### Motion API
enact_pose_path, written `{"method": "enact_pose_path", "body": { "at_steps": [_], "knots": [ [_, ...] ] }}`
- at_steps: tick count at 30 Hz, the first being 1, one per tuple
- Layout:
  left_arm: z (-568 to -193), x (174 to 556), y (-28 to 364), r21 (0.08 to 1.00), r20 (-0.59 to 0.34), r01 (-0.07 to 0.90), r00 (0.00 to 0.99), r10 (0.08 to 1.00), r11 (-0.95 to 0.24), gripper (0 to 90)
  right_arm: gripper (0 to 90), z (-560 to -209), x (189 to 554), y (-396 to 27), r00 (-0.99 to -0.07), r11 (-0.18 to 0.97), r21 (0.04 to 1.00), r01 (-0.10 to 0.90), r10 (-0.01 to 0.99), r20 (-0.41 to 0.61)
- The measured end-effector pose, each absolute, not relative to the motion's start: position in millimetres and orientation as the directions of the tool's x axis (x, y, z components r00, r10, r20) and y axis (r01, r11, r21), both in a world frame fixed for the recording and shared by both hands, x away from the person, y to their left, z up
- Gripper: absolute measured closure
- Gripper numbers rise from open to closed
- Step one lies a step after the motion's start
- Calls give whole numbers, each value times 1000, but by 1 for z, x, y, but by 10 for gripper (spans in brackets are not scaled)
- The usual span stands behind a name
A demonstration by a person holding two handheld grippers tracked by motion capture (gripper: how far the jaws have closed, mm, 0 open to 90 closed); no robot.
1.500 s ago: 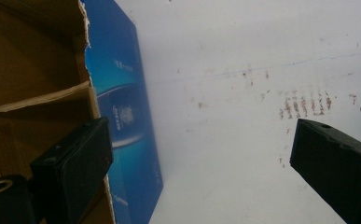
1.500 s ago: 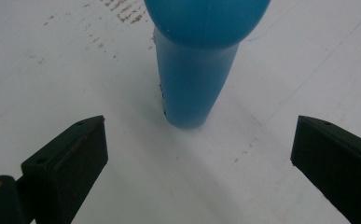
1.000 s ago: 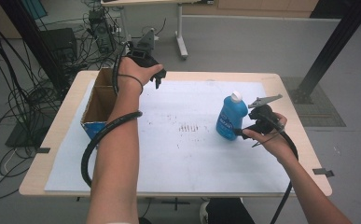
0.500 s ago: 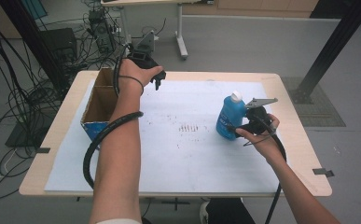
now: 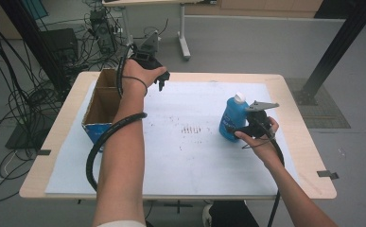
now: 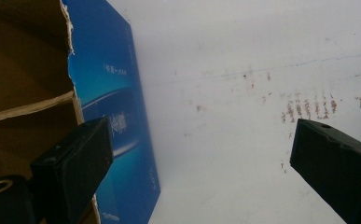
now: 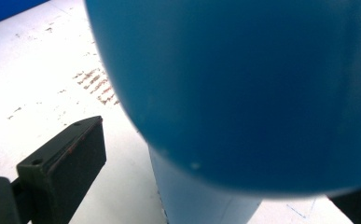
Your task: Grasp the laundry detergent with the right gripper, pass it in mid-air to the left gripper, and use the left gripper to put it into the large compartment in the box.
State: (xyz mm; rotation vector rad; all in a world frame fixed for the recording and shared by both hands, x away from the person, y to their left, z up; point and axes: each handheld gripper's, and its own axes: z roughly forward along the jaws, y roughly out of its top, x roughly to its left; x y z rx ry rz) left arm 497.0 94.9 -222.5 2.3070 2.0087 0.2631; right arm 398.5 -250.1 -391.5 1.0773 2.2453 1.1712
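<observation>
The right tool [image 5: 241, 128] stood wide around the blue bottle [image 5: 231, 118], upright on the worktop's [image 5: 294, 175] white, rust-flecked sheet [image 5: 195, 156], not yet pinching, and would do best closing squarely mid-body, while the left tool [image 5: 161, 81] hung open and empty beside the box [image 5: 100, 101], cables crowding the floor [image 5: 34, 101].

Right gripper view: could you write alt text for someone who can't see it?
A blue bottle looms close and blurred, between the right claw's black jaws. The left jaw stands apart from it, over a white sheet flecked with reddish marks.
</observation>
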Motion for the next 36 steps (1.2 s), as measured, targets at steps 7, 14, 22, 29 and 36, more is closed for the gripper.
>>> {"method": "enact_pose_path", "body": {
  "at_steps": [7,14,22,29,36],
  "knots": [
    [-222,497,96,166,84,976,132,988,-144,63,22,-394,399,-248,-626,344,825,447,779,14],
    [-222,498,94,166,82,975,134,988,-146,63,22,-392,400,-246,-625,337,839,427,781,5],
    [-222,498,95,167,81,976,130,988,-142,63,21,-391,400,-246,-627,331,849,412,779,0],
    [-223,499,94,165,81,976,133,988,-145,63,20,-391,399,-246,-623,326,853,407,782,-2],
    [-222,499,93,168,81,975,131,988,-143,63,19,-390,399,-246,-628,328,855,402,778,-4]
  ]
}}
